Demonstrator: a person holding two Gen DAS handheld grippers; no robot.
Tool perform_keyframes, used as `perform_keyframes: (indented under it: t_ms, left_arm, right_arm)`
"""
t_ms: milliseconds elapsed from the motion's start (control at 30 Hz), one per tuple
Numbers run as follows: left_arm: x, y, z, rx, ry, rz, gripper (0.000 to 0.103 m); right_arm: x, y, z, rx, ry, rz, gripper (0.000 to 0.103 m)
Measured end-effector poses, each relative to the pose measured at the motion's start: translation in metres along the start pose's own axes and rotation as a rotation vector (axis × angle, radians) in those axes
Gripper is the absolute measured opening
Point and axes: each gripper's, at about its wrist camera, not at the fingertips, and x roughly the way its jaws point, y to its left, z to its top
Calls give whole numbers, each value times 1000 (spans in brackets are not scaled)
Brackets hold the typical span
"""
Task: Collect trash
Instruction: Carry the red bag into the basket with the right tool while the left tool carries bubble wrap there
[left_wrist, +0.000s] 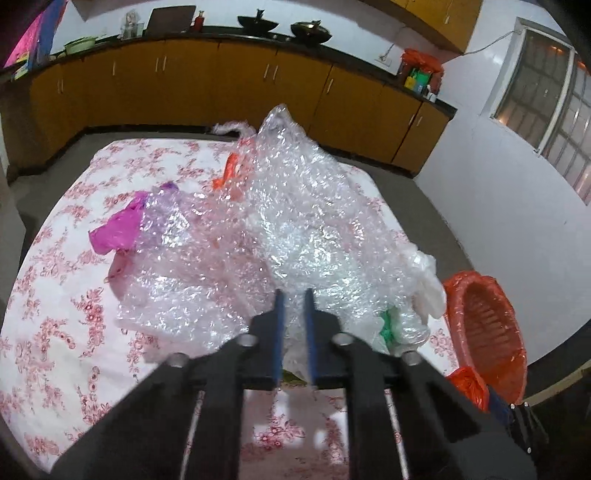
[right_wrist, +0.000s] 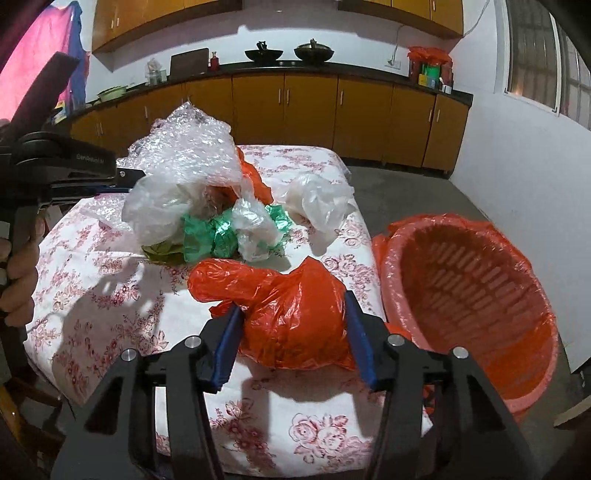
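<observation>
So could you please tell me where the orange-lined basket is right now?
The orange-lined basket stands off the floral-clothed table's right edge, low right in both wrist views, just right of the orange bag between the right gripper's fingers.

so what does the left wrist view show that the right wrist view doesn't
Only the left wrist view shows a magenta plastic bag on the far side of the pile, and the left hand-held gripper from behind, shut on the bubble wrap.

Only the right wrist view shows crumpled green plastic, a separate white plastic bag, and the right hand-held gripper, its jaws wide around an orange plastic bag.

Both show the bubble wrap, the floral tablecloth and the orange-lined bin.
</observation>
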Motion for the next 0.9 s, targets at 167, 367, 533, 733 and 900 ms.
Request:
perform_keyframes:
  t_ms: [167,367,533,733,900]
  left_arm:
    - [-17,-7,-1,55,-49,8,3]
    - [-46,-13,5,90,-107,-3,3]
    - [-69,-22,14,114,-151,-31,3]
    - [-92,-47,18,162,-186,-93,3]
    - [-108,-78,16,200,-186,-174,3]
  right_arm:
    - [-9,-2,1,2,-21,-3,53]
    - [-23,-9,6,15,-55,-12,53]
    - [-33,-18,9,30,-75,-27,53]
    - [-41,-33,12,66,-91,-44,53]
    - [-49,-52,14,98,-99,-83,53]
